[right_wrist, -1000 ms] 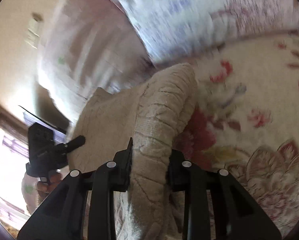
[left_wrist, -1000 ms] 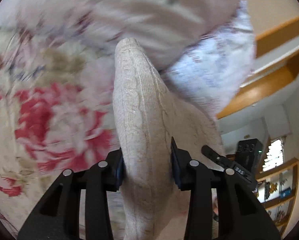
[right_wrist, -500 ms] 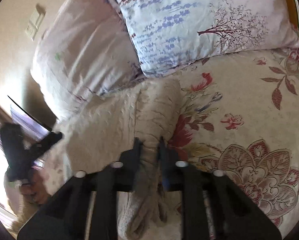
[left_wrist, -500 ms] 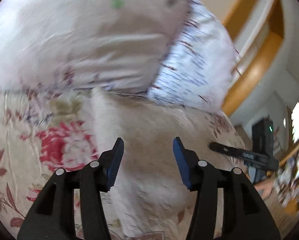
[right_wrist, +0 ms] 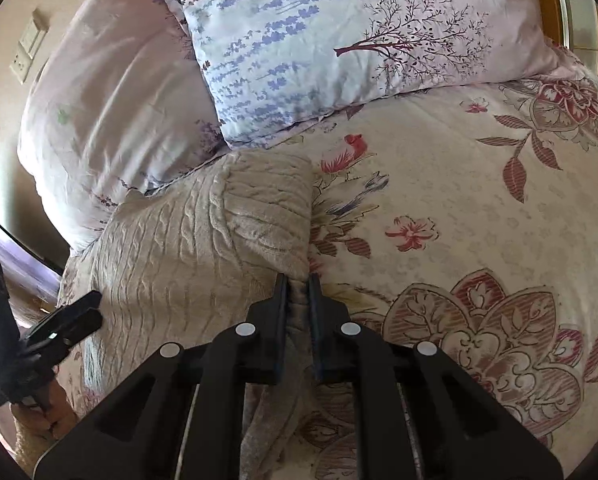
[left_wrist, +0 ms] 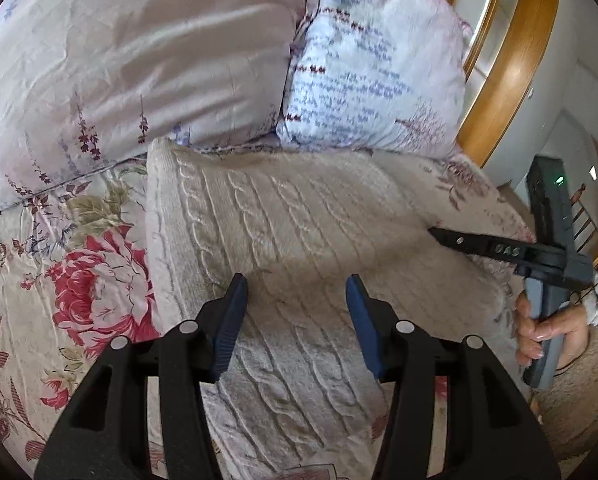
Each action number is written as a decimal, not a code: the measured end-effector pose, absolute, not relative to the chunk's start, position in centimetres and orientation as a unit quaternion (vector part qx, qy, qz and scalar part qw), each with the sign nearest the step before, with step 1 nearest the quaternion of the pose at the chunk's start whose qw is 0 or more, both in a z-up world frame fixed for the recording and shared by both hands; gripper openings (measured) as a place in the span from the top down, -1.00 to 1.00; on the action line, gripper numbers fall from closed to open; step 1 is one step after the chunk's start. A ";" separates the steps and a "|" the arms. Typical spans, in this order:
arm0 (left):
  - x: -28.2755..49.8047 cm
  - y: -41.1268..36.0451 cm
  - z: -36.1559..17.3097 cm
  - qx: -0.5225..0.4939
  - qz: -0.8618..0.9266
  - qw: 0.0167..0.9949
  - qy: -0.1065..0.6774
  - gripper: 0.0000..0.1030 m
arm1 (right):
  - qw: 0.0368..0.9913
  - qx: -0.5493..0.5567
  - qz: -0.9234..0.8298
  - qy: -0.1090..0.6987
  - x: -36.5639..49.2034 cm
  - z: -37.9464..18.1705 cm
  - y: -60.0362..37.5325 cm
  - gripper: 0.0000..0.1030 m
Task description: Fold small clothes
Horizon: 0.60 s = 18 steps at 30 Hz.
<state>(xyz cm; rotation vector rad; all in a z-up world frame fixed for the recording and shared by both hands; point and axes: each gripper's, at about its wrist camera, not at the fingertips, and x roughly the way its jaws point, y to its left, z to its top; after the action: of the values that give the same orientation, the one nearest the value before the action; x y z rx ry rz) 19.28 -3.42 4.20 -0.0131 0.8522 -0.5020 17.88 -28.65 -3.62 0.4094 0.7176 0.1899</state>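
A cream cable-knit sweater [left_wrist: 291, 216] lies spread on a floral bedspread [left_wrist: 79, 280], its far edge against the pillows. My left gripper [left_wrist: 295, 284] hovers open over the middle of the knit, with nothing pinched between its blue pads. In the right wrist view the sweater [right_wrist: 171, 248] has a folded, bunched edge on its right side. My right gripper [right_wrist: 298, 280] is shut on that edge, and fabric hangs down between its fingers. The right gripper [left_wrist: 433, 231] also shows at the sweater's right side in the left view, held by a hand [left_wrist: 539, 328].
A pale pink pillow [left_wrist: 139, 60] and a blue-printed pillow [left_wrist: 371, 80] lie right behind the sweater. A wooden headboard [left_wrist: 511, 60] stands past them. To the right of the sweater there is only the bedspread [right_wrist: 459, 200]. Wall sockets [right_wrist: 27, 52] are on the left.
My left gripper let go of the sweater, opened and drew back above it. The lifted fold now lies flat. My right gripper closed tight on the sweater's edge.
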 end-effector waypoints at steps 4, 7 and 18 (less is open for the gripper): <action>19.5 -5.0 3.8 0.031 -0.220 0.885 0.408 -0.08 | 0.918 0.172 0.076 0.349 18.1 -3.4 -27.8 0.80; 18.5 -5.4 4.3 0.052 -0.210 0.893 0.395 -0.10 | 0.929 0.142 0.068 0.334 17.1 -2.3 -27.3 0.70; 14.8 -0.8 4.1 0.034 -0.181 0.902 0.390 -0.17 | 0.946 0.045 0.124 0.296 11.0 -1.0 -22.7 0.55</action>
<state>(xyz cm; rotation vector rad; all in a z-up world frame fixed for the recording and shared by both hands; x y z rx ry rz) 14.80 -0.80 4.09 0.0713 0.8075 -0.3748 10.96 -22.74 -0.98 0.0915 0.6033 0.2516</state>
